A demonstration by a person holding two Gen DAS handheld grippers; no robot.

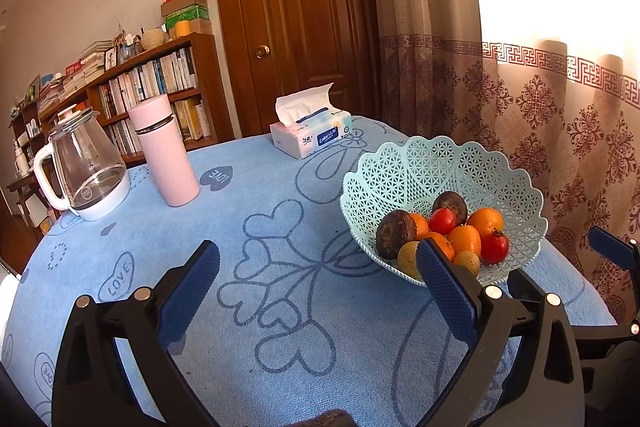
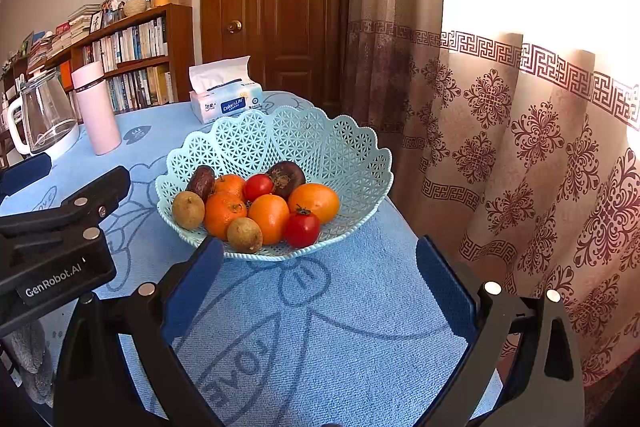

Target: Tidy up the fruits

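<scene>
A pale blue lattice basket (image 1: 400,167) (image 2: 352,155) stands on the blue tablecloth and holds several fruits: oranges (image 2: 269,215) (image 1: 485,219), two red tomatoes (image 2: 301,229) (image 1: 494,246), two dark purple fruits (image 2: 286,177) (image 1: 394,233) and yellow-brown round fruits (image 2: 245,235) (image 1: 408,259). My left gripper (image 1: 318,269) hovers open over the cloth, left of the basket, with nothing between its fingers. My right gripper (image 2: 320,267) is open too, just in front of the basket's near rim, empty. The left gripper's body (image 2: 60,239) shows at the left of the right wrist view.
On the far side of the table (image 1: 260,307) stand a pink bottle (image 1: 166,155), a glass kettle (image 1: 86,169) and a tissue pack (image 1: 310,131). A bookshelf (image 1: 152,83), a wooden door (image 1: 304,19) and a patterned curtain (image 2: 520,131) lie beyond.
</scene>
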